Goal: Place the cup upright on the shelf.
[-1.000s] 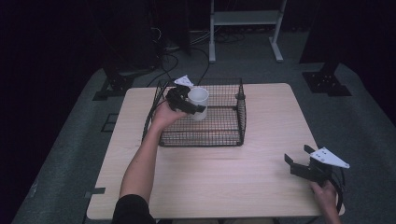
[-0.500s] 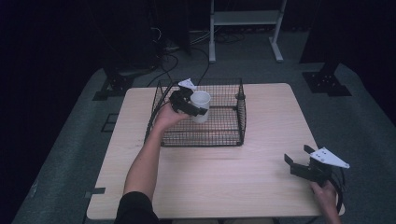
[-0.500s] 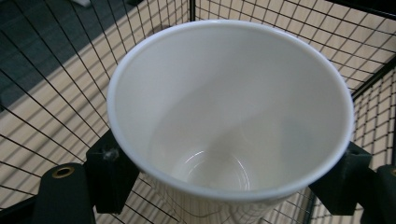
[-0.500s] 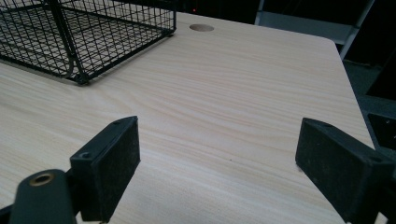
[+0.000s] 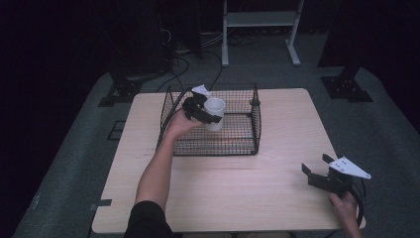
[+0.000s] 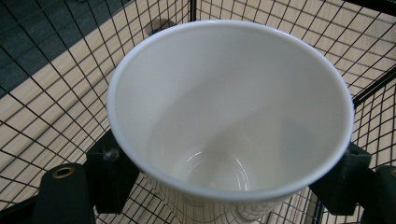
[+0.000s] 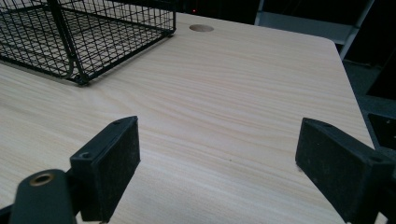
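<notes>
A white paper cup hangs upright inside the black wire basket, at its left half. My left gripper is shut on the cup, one black pad on each side of its wall just under the rim. Whether the cup's base touches the basket floor is hidden. The cup is empty inside. My right gripper stands open low over the wooden table near its front right corner, with nothing between its fingers.
The basket sits at the back middle of the table, its front wall toward the person. A round cable hole lies in the tabletop behind the basket. The table's right edge is close to the right hand. Dark floor, stands and cables surround the table.
The left gripper has sunk a little with the cup, lower into the basket. The right gripper has kept still.
</notes>
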The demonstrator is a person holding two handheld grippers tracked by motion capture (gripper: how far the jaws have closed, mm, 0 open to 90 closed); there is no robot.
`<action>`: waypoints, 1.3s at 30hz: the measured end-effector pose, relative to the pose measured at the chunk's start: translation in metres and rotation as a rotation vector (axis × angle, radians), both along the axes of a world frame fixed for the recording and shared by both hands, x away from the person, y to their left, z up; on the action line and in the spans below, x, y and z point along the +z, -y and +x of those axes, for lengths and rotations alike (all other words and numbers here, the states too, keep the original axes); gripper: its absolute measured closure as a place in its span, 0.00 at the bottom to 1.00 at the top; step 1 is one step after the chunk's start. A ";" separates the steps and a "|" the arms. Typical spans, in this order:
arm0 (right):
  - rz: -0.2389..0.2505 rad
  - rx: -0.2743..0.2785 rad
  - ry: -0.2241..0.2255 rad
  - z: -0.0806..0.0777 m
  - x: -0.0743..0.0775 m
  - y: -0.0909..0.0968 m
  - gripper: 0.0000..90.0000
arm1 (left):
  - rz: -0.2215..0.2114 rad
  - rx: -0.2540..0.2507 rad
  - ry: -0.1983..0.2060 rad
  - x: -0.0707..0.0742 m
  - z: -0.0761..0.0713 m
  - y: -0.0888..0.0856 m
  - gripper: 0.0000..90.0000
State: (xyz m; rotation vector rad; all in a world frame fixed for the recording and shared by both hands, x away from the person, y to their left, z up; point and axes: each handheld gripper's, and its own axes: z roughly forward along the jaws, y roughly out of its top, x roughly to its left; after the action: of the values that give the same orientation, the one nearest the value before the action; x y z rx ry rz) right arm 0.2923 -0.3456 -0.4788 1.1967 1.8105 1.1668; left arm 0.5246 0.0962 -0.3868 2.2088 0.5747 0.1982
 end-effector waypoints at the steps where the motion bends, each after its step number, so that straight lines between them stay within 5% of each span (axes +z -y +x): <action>1: -0.001 0.000 0.000 0.000 0.000 0.000 0.14 | 0.002 0.002 -0.006 -0.001 0.001 0.000 0.23; 7: 0.000 0.001 0.000 0.000 0.000 0.000 0.14 | -0.013 0.001 -0.054 -0.009 0.006 -0.002 0.23; 14: 0.002 0.001 0.000 0.000 0.000 0.000 0.15 | -0.012 -0.029 -0.062 -0.017 0.009 0.005 0.23; 21: 0.005 0.000 0.002 0.000 0.000 0.000 0.14 | 0.030 -0.047 -0.101 -0.027 0.010 0.010 0.23; 39: 0.001 -0.001 0.002 0.000 0.000 0.000 0.14 | 0.074 -0.048 -0.116 -0.029 0.013 0.012 0.23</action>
State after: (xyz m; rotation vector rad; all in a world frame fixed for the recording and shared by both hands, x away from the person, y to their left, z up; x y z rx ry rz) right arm 0.2920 -0.3456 -0.4788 1.1960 1.8079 1.1681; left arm 0.5373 0.0846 -0.4159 2.3151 0.5847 0.0671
